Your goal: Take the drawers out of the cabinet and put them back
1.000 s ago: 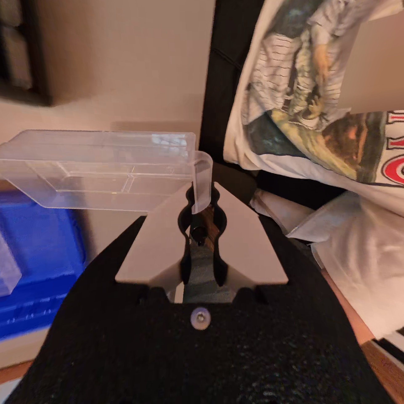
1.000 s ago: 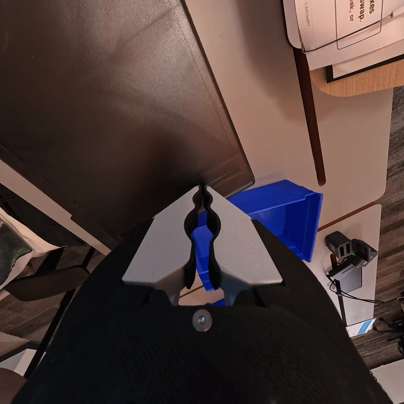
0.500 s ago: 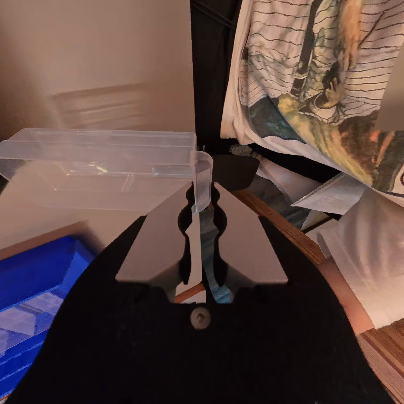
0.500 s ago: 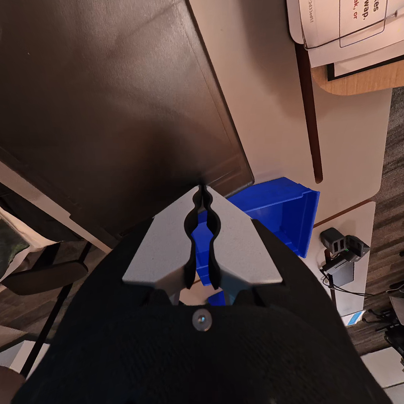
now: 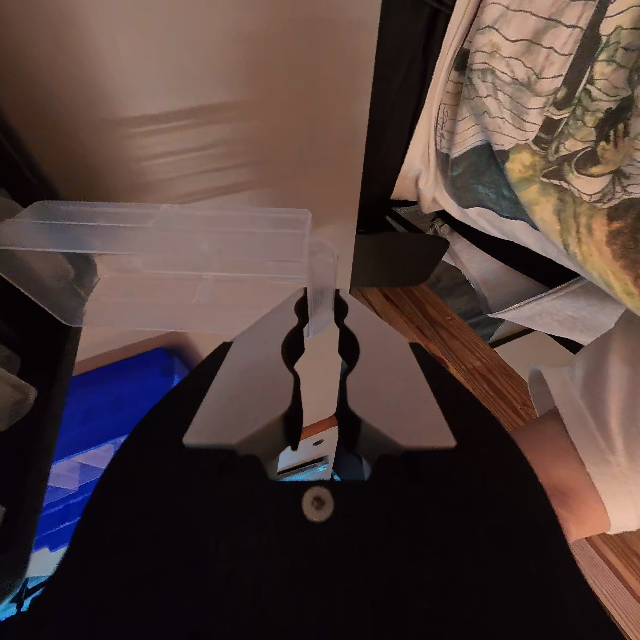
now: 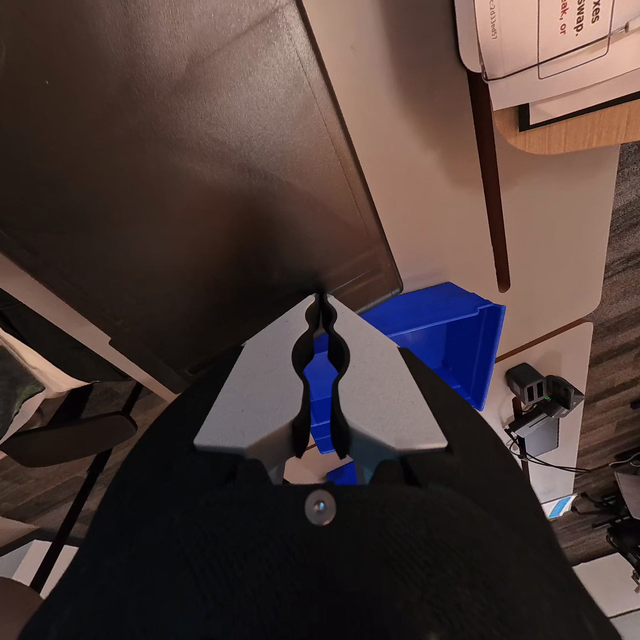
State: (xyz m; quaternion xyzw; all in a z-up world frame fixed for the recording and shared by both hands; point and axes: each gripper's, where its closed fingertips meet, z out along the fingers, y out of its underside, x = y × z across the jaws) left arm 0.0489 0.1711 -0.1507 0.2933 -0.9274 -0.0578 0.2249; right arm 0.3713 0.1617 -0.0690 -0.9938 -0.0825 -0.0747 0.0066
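My left gripper [image 5: 321, 304] is shut on the front handle tab of a clear plastic drawer [image 5: 166, 256]. The drawer hangs in the air and stretches out to the left of the fingertips. Its far end reaches the dark cabinet frame [image 5: 24, 346] at the left edge, where other clear drawer fronts show blurred. My right gripper [image 6: 322, 298] is shut, with its tips pressed on the edge of the black cabinet top [image 6: 166, 166]. It holds nothing loose.
A blue bin [image 5: 114, 398] sits below the drawer and also shows in the right wrist view [image 6: 450, 346]. A person in a printed white shirt [image 5: 540, 145] stands at the right. A wooden table edge [image 5: 450, 353], a black chair armrest [image 6: 69, 440] and camera gear [image 6: 540, 415] are nearby.
My left gripper has swung leftward with the drawer, bringing the dark cabinet frame into view at the left. The right gripper has stayed on the cabinet top.
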